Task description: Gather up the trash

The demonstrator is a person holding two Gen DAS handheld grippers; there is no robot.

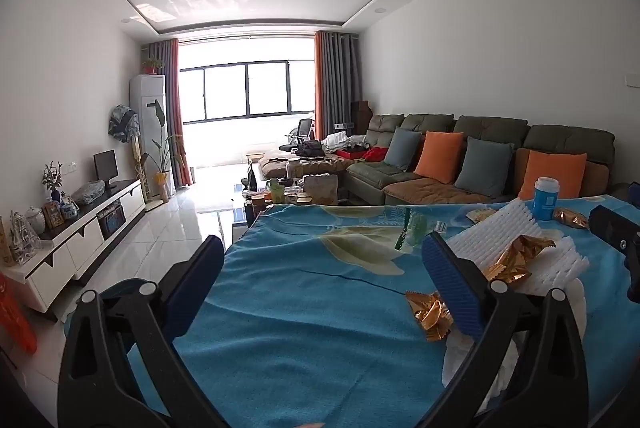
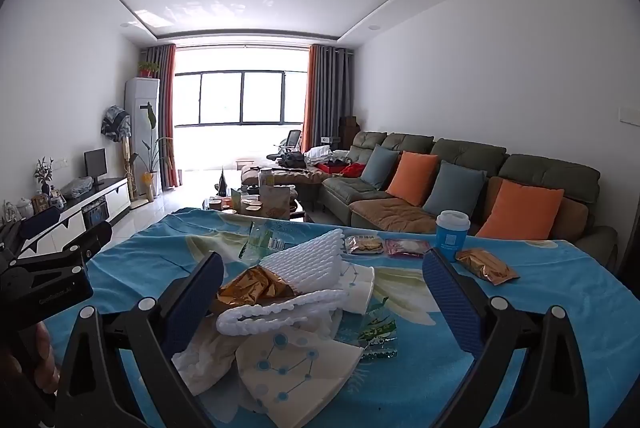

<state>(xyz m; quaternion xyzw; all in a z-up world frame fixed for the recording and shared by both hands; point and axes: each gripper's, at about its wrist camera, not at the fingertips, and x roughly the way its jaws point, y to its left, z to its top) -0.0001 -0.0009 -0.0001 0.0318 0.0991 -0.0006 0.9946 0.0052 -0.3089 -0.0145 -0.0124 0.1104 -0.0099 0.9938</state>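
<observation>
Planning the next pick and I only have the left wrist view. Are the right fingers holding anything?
Observer: No. The right gripper is open. The white foam sheet lies in front of it, not gripped.
Operator: Is the foam hiding anything from me?
Observer: Yes. A pink packet lies flat on the cloth, between a clear snack packet and the blue cup.
Operator: Any other trash I can't see?
Observer: A green wrapper lies on the cloth, just right of the dot-patterned paper.
</observation>
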